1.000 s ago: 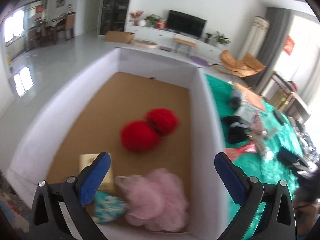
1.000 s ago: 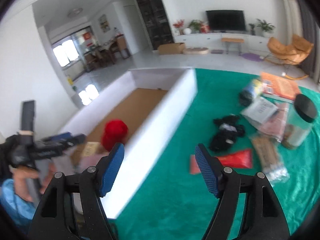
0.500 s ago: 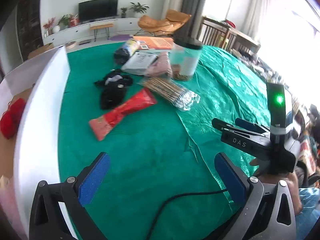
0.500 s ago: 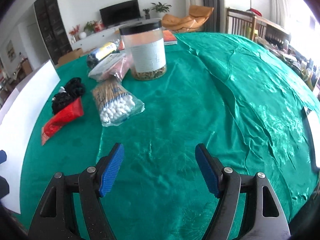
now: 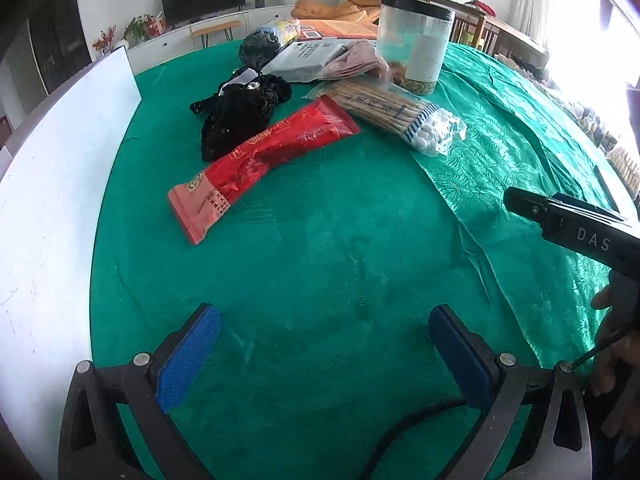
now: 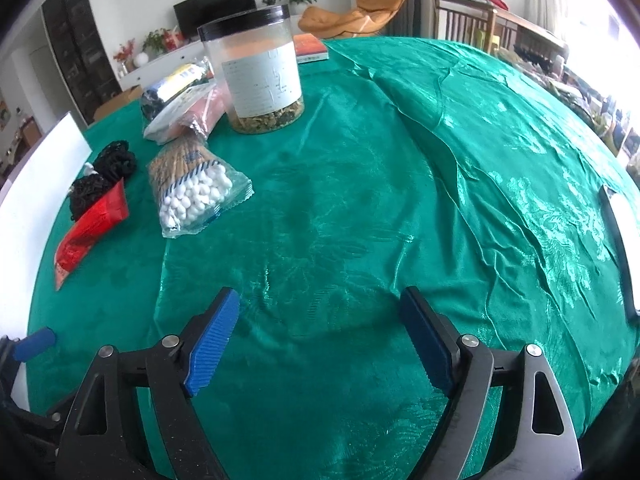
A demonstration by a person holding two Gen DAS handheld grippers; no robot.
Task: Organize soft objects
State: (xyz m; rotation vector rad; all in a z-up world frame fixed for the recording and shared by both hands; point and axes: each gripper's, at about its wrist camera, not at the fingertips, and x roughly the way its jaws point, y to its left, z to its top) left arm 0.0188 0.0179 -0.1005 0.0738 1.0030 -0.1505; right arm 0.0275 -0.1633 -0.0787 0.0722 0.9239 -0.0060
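My left gripper (image 5: 324,354) is open over bare green cloth, nothing between its blue pads. Beyond it lie a red snack packet (image 5: 260,156), a black mesh bundle (image 5: 236,114) and a bag of cotton swabs (image 5: 396,114). My right gripper (image 6: 320,340) also hangs over bare cloth; its jaws are opening with nothing between them. From the right wrist view the cotton swab bag (image 6: 192,188), the red packet (image 6: 90,226) and the black bundle (image 6: 106,170) lie far to the left. Part of the right tool (image 5: 576,228) shows at the left view's right edge.
A white box wall (image 5: 48,200) runs along the left of the table. A clear jar with a black lid (image 6: 260,76) stands at the back beside flat packets (image 5: 316,58) and an orange book (image 6: 310,48). The green tablecloth (image 6: 460,160) is wrinkled on the right.
Both grippers swung from the white box with its red and pink soft things over to the green table, and came lower. The right jaws stand a little wider than before.
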